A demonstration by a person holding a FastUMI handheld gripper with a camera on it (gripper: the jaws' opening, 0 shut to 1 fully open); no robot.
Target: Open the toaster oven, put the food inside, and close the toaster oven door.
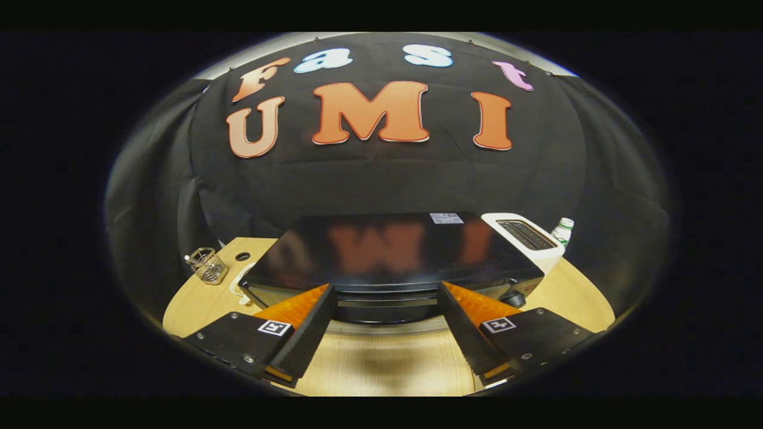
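A black toaster oven with a glossy top stands on the wooden table, just ahead of my fingers. I look down on it from slightly above. Its front face and door handle show as dark and silver bands between the fingertips. The door looks closed. My gripper is open, its two orange-and-black fingers spread wide on either side of the handle, with nothing held between them. I cannot make out any food.
A white slot toaster stands right of the oven, with a small green-capped bottle behind it. A wire basket sits on the table's left part, near a round hole. A white object peeks out at the oven's left.
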